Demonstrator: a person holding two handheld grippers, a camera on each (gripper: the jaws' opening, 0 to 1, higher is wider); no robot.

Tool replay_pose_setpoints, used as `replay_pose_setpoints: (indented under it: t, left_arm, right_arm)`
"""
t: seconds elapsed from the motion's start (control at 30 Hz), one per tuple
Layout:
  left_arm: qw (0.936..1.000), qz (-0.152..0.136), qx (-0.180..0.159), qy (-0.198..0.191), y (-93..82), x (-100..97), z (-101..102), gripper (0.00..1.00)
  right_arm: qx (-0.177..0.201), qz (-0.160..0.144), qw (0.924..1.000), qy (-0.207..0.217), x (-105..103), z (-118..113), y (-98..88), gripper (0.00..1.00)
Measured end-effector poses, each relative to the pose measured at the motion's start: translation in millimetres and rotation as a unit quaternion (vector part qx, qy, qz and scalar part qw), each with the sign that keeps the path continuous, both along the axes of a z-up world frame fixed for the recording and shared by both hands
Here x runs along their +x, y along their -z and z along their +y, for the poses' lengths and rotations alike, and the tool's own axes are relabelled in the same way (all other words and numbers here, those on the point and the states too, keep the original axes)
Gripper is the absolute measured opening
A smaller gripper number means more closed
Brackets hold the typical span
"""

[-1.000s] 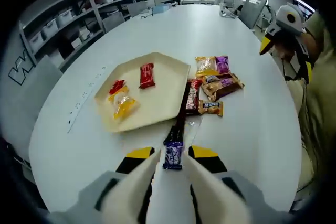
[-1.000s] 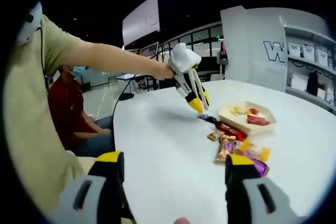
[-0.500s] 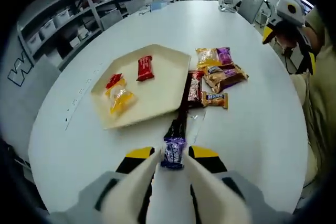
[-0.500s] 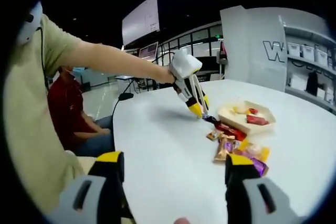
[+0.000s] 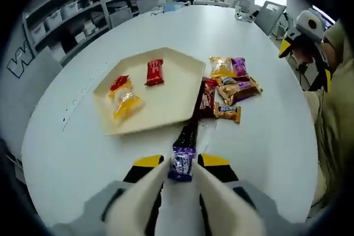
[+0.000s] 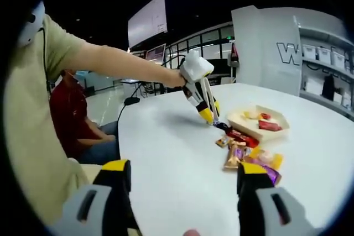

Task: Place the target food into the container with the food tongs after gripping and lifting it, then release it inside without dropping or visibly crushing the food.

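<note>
Your left gripper (image 5: 181,165) fingers pinch the purple wrapped candy bar (image 5: 181,161), now lifted nearer the flat beige tray (image 5: 171,100). Your right gripper (image 6: 180,183) fingers stay spread wide.

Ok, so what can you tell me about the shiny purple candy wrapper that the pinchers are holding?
The small purple foil-wrapped candy is shiny, with white lettering too blurred to read and crimped ends. The left gripper pinches it from both sides between its yellow-tipped cream jaws. It points lengthwise toward the beige plastic tray, above the white table, near a dark wrapper. It does not look squashed. In the right gripper view it is too small to make out.
</note>
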State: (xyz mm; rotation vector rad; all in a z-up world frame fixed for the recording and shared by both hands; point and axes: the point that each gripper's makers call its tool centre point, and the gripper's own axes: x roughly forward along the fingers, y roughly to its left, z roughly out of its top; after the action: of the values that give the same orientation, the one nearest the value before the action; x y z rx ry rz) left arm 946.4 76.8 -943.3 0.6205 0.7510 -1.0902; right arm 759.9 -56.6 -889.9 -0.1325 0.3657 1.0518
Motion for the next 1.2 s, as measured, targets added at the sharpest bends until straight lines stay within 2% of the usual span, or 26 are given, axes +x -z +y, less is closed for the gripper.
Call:
replay_pose_setpoints:
  t: [0.3, 0.73, 1.2]
  left_arm:
    - [0.9999, 0.008, 0.008, 0.003, 1.1, -8.3, -3, 0.20]
    - [0.9995, 0.009, 0.011, 0.030, -3.0, -23.8, -12, 0.19]
    - [0.9992, 0.004, -0.010, 0.039, -35.1, -28.7, -16, 0.19]
  right_arm:
    - [0.001, 0.000, 1.0000, 0.000, 0, 0, 0.6, 0.77]
    - [0.001, 0.001, 1.0000, -0.001, -2, 2, 0.6, 0.77]
    - [0.002, -0.001, 1.0000, -0.005, -4, 6, -1.1, 0.77]
